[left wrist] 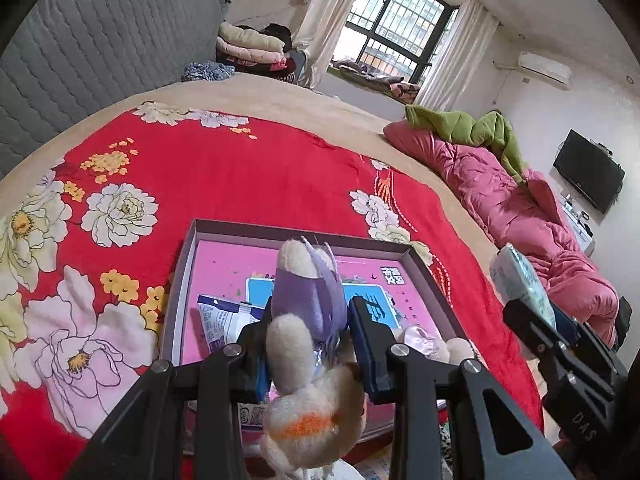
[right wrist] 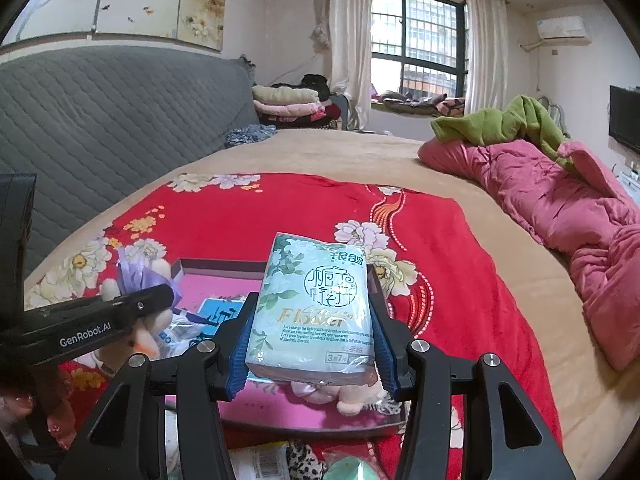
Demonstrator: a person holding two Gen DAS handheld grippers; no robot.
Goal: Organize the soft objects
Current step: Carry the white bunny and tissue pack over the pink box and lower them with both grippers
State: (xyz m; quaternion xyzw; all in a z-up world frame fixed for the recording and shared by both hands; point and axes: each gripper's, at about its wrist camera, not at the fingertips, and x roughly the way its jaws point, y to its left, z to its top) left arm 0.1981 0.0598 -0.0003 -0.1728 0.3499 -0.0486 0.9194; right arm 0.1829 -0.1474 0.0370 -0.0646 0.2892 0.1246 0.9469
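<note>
My left gripper [left wrist: 310,340] is shut on a plush toy [left wrist: 308,384] with a cream body, orange patch and purple dress, held over a shallow grey box with a pink floor [left wrist: 224,264]. My right gripper [right wrist: 312,344] is shut on a pale green tissue pack [right wrist: 312,304], held above the same box [right wrist: 200,284]. In the box lie a white-blue packet [left wrist: 224,320] and a small pink plush [right wrist: 344,392]. The left gripper with the toy shows at the left of the right wrist view [right wrist: 140,300]; the right gripper with the pack shows at the right of the left wrist view [left wrist: 524,284].
The box sits on a red floral blanket [left wrist: 240,168] on a beige bed [right wrist: 360,152]. A pink quilt [right wrist: 560,204] with a green garment [right wrist: 500,120] lies at the right. Folded clothes [right wrist: 288,104] are stacked beyond a grey headboard [right wrist: 100,120]. Loose items [right wrist: 304,460] lie below the box.
</note>
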